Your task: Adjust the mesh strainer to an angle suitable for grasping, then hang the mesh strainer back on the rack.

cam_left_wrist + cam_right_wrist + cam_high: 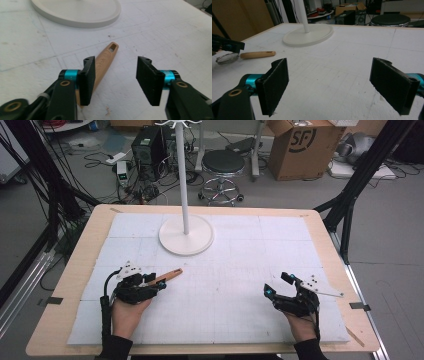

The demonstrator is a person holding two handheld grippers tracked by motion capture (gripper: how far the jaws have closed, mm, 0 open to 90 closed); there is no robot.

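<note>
A small strainer lies on the white foam mat (230, 305) at the left, its wooden handle (169, 275) pointing toward the middle. In the left gripper view the handle (106, 58), with a slot at its tip, runs along and under the left-hand jaw. My left gripper (120, 80) (159, 284) stands open over it, the pads not pressing it. In the right gripper view the strainer's mesh ring (227, 58) and handle (257, 54) show far left, with the left gripper (225, 45) above. My right gripper (337, 85) (278, 284) is open and empty at the right.
A white stand with a round base (186, 235) and a tall pole (182, 170) rises at the mat's back centre. The wooden table edge (65, 285) frames the mat. A stool (222, 162), boxes and cables sit on the floor beyond.
</note>
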